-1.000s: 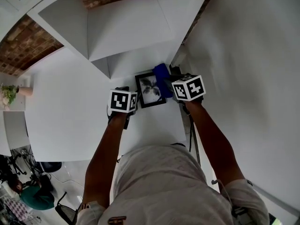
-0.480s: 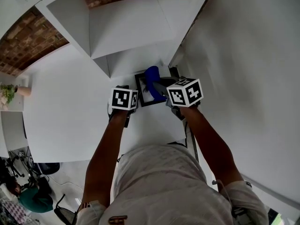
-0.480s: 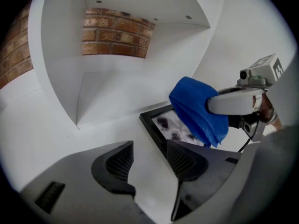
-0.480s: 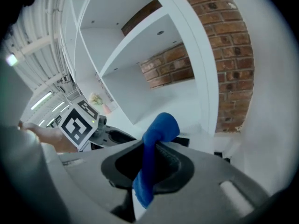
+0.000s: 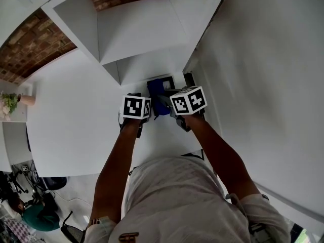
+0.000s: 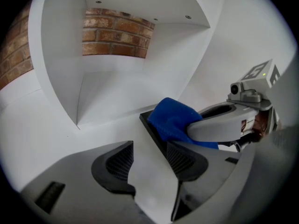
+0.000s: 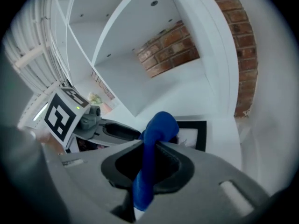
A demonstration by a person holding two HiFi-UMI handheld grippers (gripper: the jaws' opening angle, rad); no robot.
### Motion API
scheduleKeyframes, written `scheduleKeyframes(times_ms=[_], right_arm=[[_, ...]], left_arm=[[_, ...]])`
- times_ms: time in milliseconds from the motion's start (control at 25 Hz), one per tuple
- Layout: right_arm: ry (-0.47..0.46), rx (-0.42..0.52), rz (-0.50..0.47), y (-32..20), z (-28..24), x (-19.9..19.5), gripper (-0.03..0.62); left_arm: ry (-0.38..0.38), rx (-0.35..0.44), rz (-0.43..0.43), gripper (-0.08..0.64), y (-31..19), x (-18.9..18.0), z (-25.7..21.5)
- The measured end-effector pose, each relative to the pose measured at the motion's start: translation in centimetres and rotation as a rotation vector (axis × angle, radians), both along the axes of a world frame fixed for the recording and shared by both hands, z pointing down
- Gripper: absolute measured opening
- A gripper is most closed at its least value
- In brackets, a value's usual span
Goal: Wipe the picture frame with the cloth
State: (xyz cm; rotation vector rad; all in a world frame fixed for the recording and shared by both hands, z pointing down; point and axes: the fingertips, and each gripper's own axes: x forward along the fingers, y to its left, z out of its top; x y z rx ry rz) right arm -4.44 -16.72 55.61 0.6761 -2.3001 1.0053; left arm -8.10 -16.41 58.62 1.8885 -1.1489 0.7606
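Note:
The black picture frame lies flat on the white shelf top, mostly covered by the blue cloth. My right gripper is shut on the cloth and holds it down on the frame. In the left gripper view the cloth bunches on the frame's near corner, under one of the right gripper's fingers. My left gripper is open just left of the frame, with only white surface between its pads. The frame's edge runs toward its right finger.
An open white shelf compartment rises just behind the frame, with a brick wall beyond. A white wall runs close on the right. A small dark object sits by the frame's right edge. A potted plant is far left.
My right gripper has swept the cloth leftward across the frame, from its right edge to its left side, now hiding the picture. The left gripper has stayed put.

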Motion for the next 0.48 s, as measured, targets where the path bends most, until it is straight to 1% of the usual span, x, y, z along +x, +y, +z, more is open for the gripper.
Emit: scheduleKeyframes(times_ms=[160,480], right_arm=[[0.075,0.007,0.002,-0.4,1.1,1.5,0.048],[0.117,0.013,0.070,-1.2,1.3,6.3,0.048]], left_arm=[[-0.005,0.001,-0.001,0.217,-0.1,0.0,0.0],[-0.008,-0.001,-0.001,0.216,0.1,0.0,0.0]])
